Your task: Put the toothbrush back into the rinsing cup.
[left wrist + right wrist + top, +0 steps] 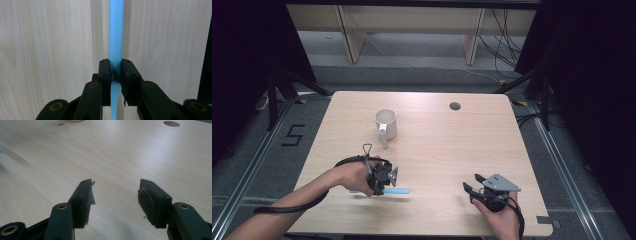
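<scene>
the pale wooden worktop (437, 150) sits with dark floor all around it, and most of its surface is bare. a white mug (386, 123) stands upright toward the far left, its handle pointing back at the person, and a small round cable hole (455, 106) lies near the far edge, right of centre. down by the near edge on the left, the left gripper (388, 184) is turned over the wood, its fingers (105, 72) pinched tight on a thin light-blue strip (396, 191) that lies flat on the worktop; in the left gripper view the blue strip runs straight up between the two black pads and on past them over the grain, with a finely ridged edge along one side. the free end of the strip points right, toward the middle of the worktop. the right gripper (473, 183) rests close to the near right corner, held in the person's hand, with its grey three-cornered plate (501, 182) on top. its fingers (82, 197) stand wide apart with nothing between them, aimed across the wood toward the far left. between the two grippers there is a broad stretch of bare wood, and the whole right half from the hole down to the right gripper is open as well. the mug is well apart from both grippers.
</scene>
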Tool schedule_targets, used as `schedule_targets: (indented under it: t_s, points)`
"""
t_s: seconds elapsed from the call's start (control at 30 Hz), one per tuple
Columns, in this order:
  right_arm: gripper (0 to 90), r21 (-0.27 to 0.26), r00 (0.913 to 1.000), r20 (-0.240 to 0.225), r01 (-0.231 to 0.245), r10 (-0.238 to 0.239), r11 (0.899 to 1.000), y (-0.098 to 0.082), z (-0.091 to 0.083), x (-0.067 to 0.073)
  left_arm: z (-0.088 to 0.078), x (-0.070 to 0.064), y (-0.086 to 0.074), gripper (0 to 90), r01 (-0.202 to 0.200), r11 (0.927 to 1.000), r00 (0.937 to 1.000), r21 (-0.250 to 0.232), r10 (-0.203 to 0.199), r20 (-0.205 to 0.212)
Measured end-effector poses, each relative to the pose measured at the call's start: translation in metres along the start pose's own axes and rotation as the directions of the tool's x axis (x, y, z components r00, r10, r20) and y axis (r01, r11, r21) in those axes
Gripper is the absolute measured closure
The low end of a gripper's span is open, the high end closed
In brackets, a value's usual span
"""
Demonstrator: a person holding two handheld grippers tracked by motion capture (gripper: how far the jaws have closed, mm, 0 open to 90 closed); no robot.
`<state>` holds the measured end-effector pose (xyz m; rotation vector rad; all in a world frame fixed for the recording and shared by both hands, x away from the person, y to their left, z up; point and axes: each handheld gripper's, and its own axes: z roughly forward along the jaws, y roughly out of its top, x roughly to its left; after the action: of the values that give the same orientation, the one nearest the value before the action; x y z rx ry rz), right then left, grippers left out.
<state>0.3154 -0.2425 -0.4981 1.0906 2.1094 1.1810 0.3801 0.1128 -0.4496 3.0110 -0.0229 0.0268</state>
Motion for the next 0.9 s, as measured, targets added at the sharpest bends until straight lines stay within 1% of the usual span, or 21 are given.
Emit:
schedule_targets:
  t_s: [0.03, 0.07, 0.1, 0.13, 0.17, 0.23, 0.27, 0.3, 0.33, 0.37, 0.4, 0.47, 0.5, 0.53, 0.57, 0.6, 0.63, 0.67, 0.7, 0.77, 0.9]
  points:
    - [45.6, 0.008, 0.9995, -0.01, -0.029, 0.029, 1.0, 0.0, 0.0, 0.003, 0.0, 0.0, 0.0, 78.4, 0.002, 1.0, 1.0, 0.0, -0.002, 0.002]
    - [45.6, 0.001, 1.0, -0.002, 0.002, -0.002, 1.0, 0.001, 0.001, 0.001, -0.001, 0.0, 0.0, 78.4, 0.003, 1.0, 1.0, -0.002, -0.003, 0.002]
    - [45.6, 0.002, 1.0, -0.003, 0.003, -0.003, 1.0, 0.001, 0.001, 0.002, -0.002, 0.0, 0.0, 78.4, 0.004, 1.0, 1.0, -0.003, -0.004, 0.0]
    - [45.6, 0.004, 0.9999, -0.01, 0.004, -0.004, 1.0, 0.001, 0.001, 0.002, -0.002, 0.0, 0.0, 78.4, 0.003, 1.0, 1.0, -0.002, -0.003, 0.001]
    - [45.6, 0.006, 0.9998, -0.015, -0.014, 0.014, 1.0, 0.002, 0.001, 0.004, -0.002, 0.0, 0.0, 78.4, 0.002, 1.0, 1.0, -0.004, -0.002, -0.001]
    - [45.6, 0.004, 0.9998, -0.015, -0.009, 0.009, 1.0, 0.002, 0.001, 0.004, -0.003, 0.0, 0.0, 78.4, 0.006, 1.0, 1.0, -0.005, -0.006, 0.003]
    - [45.7, 0.006, 0.9994, -0.029, -0.02, 0.02, 1.0, 0.004, 0.001, 0.007, -0.005, 0.0, 0.0, 78.4, 0.004, 1.0, 1.0, -0.008, -0.004, 0.0]
    - [45.6, -0.006, 0.9996, -0.026, 0.013, -0.013, 1.0, 0.005, 0.002, 0.005, -0.005, 0.0, 0.0, 78.4, -0.001, 1.0, 1.0, -0.007, 0.001, -0.001]
    - [45.5, -0.004, 0.9992, -0.039, -0.002, 0.002, 1.0, 0.006, 0.003, 0.008, -0.006, 0.001, 0.001, 78.4, -0.002, 1.0, 1.0, -0.009, 0.002, -0.002]
    - [45.4, -0.006, 0.9986, -0.051, 0.014, -0.014, 1.0, 0.007, 0.004, 0.009, -0.007, 0.001, 0.001, 78.4, -0.003, 1.0, 1.0, -0.008, 0.003, -0.001]
    - [45.2, 0.006, 0.9981, -0.062, -0.003, 0.003, 1.0, 0.008, 0.004, 0.013, -0.007, 0.001, 0.002, 78.4, -0.007, 0.9999, 1.0, -0.008, 0.006, -0.004]
    - [45.0, 0.003, 0.9953, -0.094, 0.024, -0.023, 1.0, 0.011, 0.006, 0.016, -0.009, 0.0, 0.003, 78.4, -0.008, 0.9999, 1.0, -0.01, 0.008, -0.003]
    - [45.0, 0.003, 0.9953, -0.094, 0.024, -0.023, 1.0, 0.011, 0.006, 0.016, -0.009, 0.0, 0.003, 78.4, -0.008, 0.9999, 1.0, -0.01, 0.008, -0.003]
    - [44.4, -0.007, 0.9912, -0.121, 0.054, -0.054, 0.999, 0.012, 0.01, 0.021, -0.01, 0.0, 0.004, 78.4, -0.013, 0.9998, 0.9999, -0.016, 0.013, -0.005]
    - [44.4, -0.007, 0.9912, -0.121, 0.054, -0.054, 0.999, 0.012, 0.01, 0.021, -0.01, 0.0, 0.004, 78.4, -0.013, 0.9998, 0.9999, -0.016, 0.013, -0.005]
    - [44.2, -0.002, 0.9846, -0.162, 0.067, -0.066, 0.998, 0.015, 0.013, 0.027, -0.012, 0.0, 0.006, 78.4, -0.021, 0.9996, 0.9997, -0.019, 0.021, -0.009]
    - [44.2, -0.011, 0.9797, -0.183, 0.08, -0.081, 0.997, 0.016, 0.014, 0.029, -0.012, -0.001, 0.007, 78.4, -0.024, 0.9995, 0.9997, -0.02, 0.024, -0.01]
    - [44.1, 0.002, 0.9757, -0.21, 0.067, -0.065, 0.998, 0.017, 0.015, 0.033, -0.013, -0.001, 0.007, 78.4, -0.029, 0.9994, 0.9995, -0.019, 0.029, -0.01]
    - [44.1, 0.002, 0.9757, -0.21, 0.067, -0.065, 0.998, 0.017, 0.015, 0.033, -0.013, -0.001, 0.007, 78.4, -0.029, 0.9994, 0.9995, -0.019, 0.029, -0.01]
    - [43.7, -0.015, 0.9586, -0.255, 0.126, -0.126, 0.992, 0.02, 0.021, 0.039, -0.015, -0.001, 0.009, 78.4, -0.036, 0.9991, 0.9992, -0.021, 0.036, -0.015]
    - [43.7, -0.028, 0.9355, -0.32, 0.149, -0.151, 0.988, 0.024, 0.028, 0.048, -0.018, -0.001, 0.014, 78.4, -0.051, 0.9981, 0.9985, -0.033, 0.05, -0.022]
